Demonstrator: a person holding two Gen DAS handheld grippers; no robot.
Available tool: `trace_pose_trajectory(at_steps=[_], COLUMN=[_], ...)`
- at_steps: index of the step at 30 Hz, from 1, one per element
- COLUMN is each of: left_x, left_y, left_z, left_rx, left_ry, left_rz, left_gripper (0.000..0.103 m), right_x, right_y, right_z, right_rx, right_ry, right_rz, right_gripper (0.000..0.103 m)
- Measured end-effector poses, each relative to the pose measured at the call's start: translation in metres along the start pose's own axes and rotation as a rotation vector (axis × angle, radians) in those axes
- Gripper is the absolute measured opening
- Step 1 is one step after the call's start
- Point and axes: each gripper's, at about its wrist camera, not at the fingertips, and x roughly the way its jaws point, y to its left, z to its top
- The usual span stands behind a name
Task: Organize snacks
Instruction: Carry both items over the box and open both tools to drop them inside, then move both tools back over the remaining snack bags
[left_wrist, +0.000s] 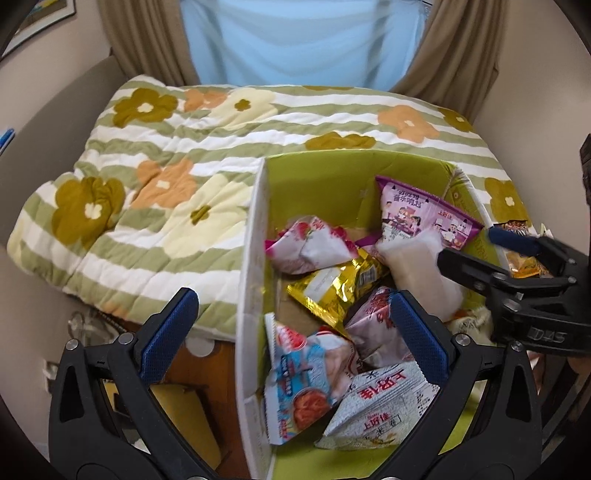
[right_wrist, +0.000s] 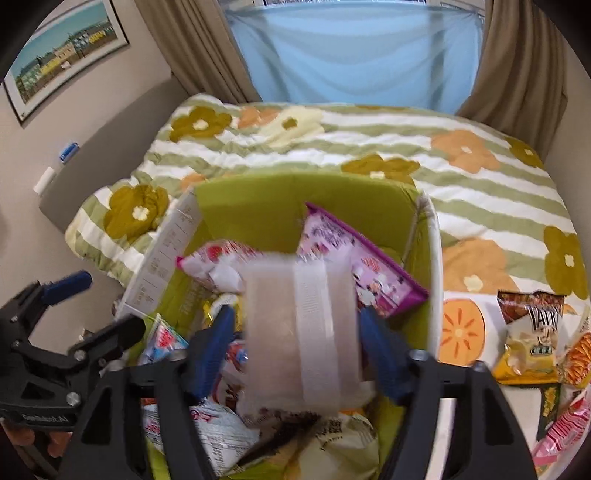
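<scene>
Your floral quilt covered the bed, and on it stood the green-lined box, already holding a heap of packets: the purple bag leaning against the far wall, the gold pouch in the middle, strawberry-printed ones nearer you. More snacks waited on the quilt just beside the box, to your right, so I judge the sorting was partly done.

The risk lay with the translucent white packet. It looked soft and slippery, and blurred in the right view, so a hasty release could let it slide off the pile or tip over the low wall, or it could knock the leaning purple bag down.

Your right gripper had its jaws closed in onto that packet, pinching it at both sides above the heap. Your left gripper hung with jaws spread wide, holding nothing, one finger outside the box's white wall and the other over the packets inside
</scene>
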Motion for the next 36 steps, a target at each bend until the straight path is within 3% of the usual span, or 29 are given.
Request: trace_pose_trajectory(at_steps=[1,2,8,15,21,29,36], left_x=[-0.002,-0.002,-0.019,-0.060,-0.095,-0.120,-0.127], left_y=[0.003,0.004,0.005,0.001,-0.010,-0.055,-0.124], left_z=[-0.002,-0.004,-0.010,-0.020,-0.031,-0.037,-0.032], left_rx=[-0.011,-0.018,-0.021,-0.019,-0.004,0.077,0.130], left_ry=[0.003,0.008,-0.011,-0.075,-0.145,-0.197,-0.222], left_rz=[0.002,0.005,-0.002,-0.004,-0.059,-0.147,-0.193], left_gripper=[0.103,0.103,0.103,0.103,0.103,0.103,0.103], right_x=[-0.005,-0.006,-0.017,-0.054,-0.096,-0.148,-0.190], right_y=[0.001,0.001,-0.005,0.001,0.010,-0.002,-0.055], right_z=[0.000,0.000,-0.009,-0.019,-0.034,-0.066,-0.092], right_rx=[-0.007,-0.014,-0.012,-0.012,0.002,0.055,0.123], right_ry=[-0.023,-0.031,-0.034,-0.103,-0.164,-0.248,-0.291], right_rz=[0.000,-0.012,-0.042,-0.045,-0.058,-0.132,-0.185], right_gripper=[0.099,0.102,0.102,0.102,0.102,0.102,0.102])
